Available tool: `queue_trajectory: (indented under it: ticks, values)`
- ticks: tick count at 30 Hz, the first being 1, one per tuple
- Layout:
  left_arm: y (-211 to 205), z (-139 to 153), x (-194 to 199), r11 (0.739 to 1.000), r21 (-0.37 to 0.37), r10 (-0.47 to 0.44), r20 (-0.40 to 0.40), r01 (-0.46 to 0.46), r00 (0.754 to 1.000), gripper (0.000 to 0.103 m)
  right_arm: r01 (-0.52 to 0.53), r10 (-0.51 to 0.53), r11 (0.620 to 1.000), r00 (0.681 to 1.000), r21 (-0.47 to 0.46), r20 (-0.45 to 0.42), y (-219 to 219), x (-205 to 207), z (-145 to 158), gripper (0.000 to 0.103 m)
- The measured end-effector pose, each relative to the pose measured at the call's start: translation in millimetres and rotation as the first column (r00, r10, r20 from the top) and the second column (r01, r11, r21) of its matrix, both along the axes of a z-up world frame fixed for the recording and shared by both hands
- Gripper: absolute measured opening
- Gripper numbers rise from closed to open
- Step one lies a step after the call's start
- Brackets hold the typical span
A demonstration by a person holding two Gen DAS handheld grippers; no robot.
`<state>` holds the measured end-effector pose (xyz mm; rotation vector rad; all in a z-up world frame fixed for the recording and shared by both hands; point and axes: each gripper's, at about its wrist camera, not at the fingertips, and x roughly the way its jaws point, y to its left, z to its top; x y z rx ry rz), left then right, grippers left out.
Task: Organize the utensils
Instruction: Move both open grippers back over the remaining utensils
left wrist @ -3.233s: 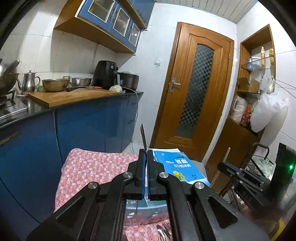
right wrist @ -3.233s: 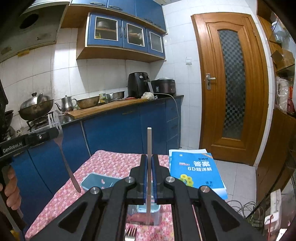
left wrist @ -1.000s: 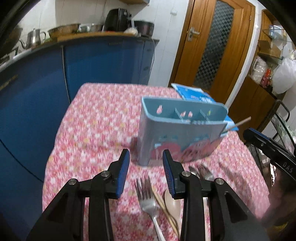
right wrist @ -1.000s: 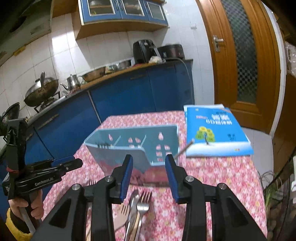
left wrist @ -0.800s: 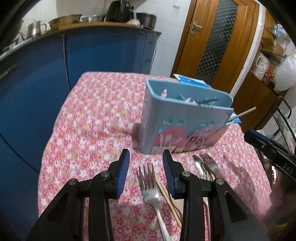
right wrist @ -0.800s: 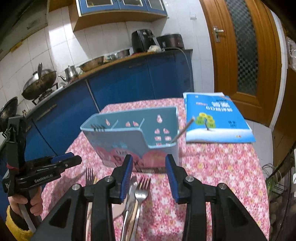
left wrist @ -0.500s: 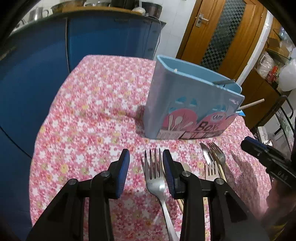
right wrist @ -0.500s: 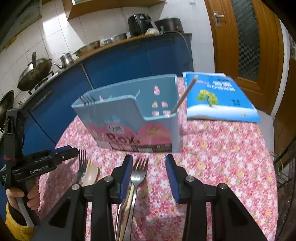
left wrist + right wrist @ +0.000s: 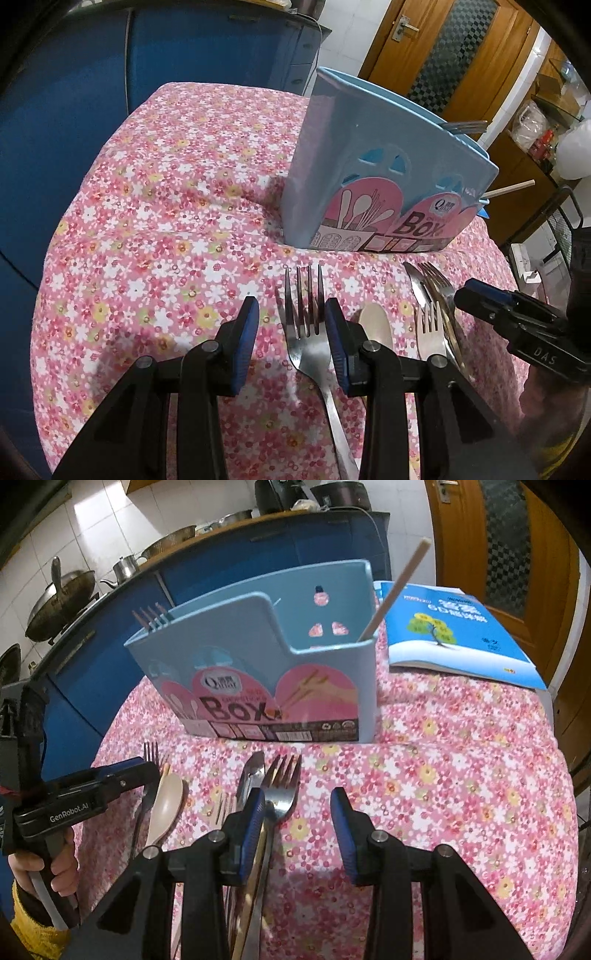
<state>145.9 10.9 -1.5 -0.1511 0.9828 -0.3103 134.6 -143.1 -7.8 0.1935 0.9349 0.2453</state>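
Note:
A light blue utensil box (image 9: 369,177) (image 9: 258,664) stands on the flowered tablecloth, holding a fork (image 9: 151,618) at one end and a chopstick (image 9: 399,587) at the other. In front of it lie loose utensils. My left gripper (image 9: 291,343) is open low over the cloth, with a steel fork (image 9: 306,325) lying between its jaws, nearer the right pad. My right gripper (image 9: 299,827) is open too; another fork (image 9: 280,786) and a knife (image 9: 251,775) lie by its left pad. A beige spoon (image 9: 168,805) (image 9: 375,325) rests between the two grippers.
A blue book (image 9: 450,627) lies on the table behind the box to the right. Blue kitchen cabinets (image 9: 74,92) run along the left, and a wooden door (image 9: 443,44) stands beyond. The cloth (image 9: 461,775) to the right of the utensils is bare.
The fork and chopstick held earlier now stand in the box. Both grippers have opened, tipped downward and sunk toward the utensils lying in front of the box.

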Motion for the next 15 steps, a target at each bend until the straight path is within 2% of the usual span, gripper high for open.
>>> queue_trajectory:
  ticks: [4, 11, 13, 15]
  values:
    - [-1, 0, 0, 1.0, -0.018, -0.014, 0.004, 0.014, 1.0, 0.037, -0.016, 0.016, 1.0, 1.0, 0.011, -0.026, 3, 3, -4, 0.04]
    - [-5, -2, 0, 0.997, -0.051, -0.051, 0.005, 0.052, 0.999, 0.021, -0.032, 0.034, 0.999, 0.998, 0.04, -0.054, 6, 10, -8, 0.04]
    - [-6, -1, -1, 0.997, -0.054, -0.052, 0.009, 0.053, 0.999, 0.021, -0.032, 0.034, 0.998, 0.998, 0.046, -0.06, 6, 13, -8, 0.036]
    - [-5, -1, -1, 0.997, -0.059, -0.056, 0.011, 0.057, 0.998, 0.02, -0.041, 0.045, 0.997, 0.997, 0.065, -0.068, 6, 14, -9, 0.025]
